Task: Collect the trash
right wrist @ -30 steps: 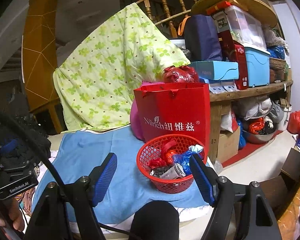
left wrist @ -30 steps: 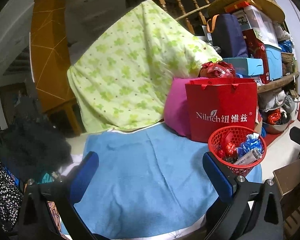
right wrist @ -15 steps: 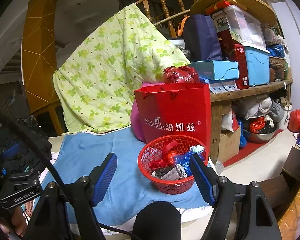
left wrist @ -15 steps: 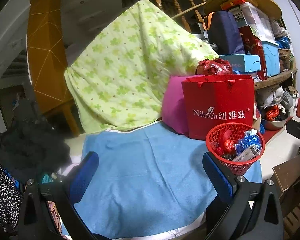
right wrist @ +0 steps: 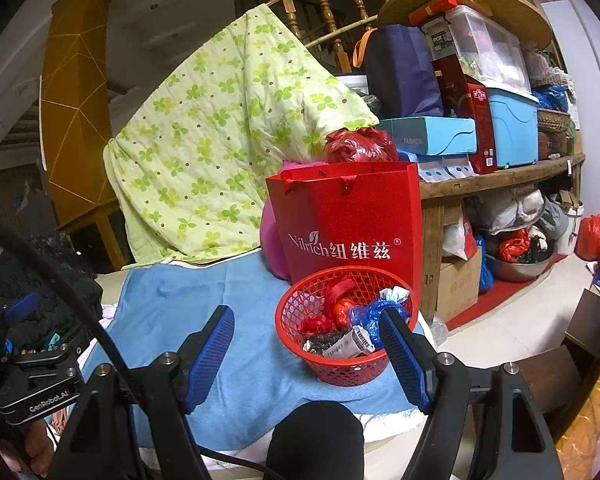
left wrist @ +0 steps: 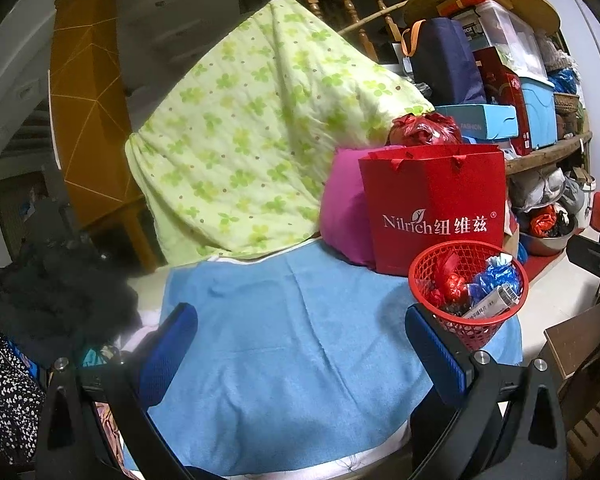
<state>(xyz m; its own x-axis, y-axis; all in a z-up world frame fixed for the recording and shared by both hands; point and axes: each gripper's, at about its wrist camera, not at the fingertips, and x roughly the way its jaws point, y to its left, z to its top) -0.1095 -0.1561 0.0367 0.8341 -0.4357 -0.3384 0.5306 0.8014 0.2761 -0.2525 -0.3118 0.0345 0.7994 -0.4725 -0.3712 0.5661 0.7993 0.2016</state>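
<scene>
Behind red basket [right wrist: 346,326]: red bag [right wrist: 348,220] reads "Nilrich"; both tongs [left wrist: 300,344] [right wrist: 312,352] agape, empty.

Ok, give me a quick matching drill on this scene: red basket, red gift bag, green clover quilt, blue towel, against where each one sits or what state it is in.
Things:
1. red basket
2. red gift bag
3. green clover quilt
4. blue towel

Places or states:
A. spread flat under the basket
B. draped high at the back, in front of the wooden railing
C. holding wrappers and a small printed box
D. standing upright just behind the basket

Pairs: 1-C, 2-D, 3-B, 4-A
</scene>
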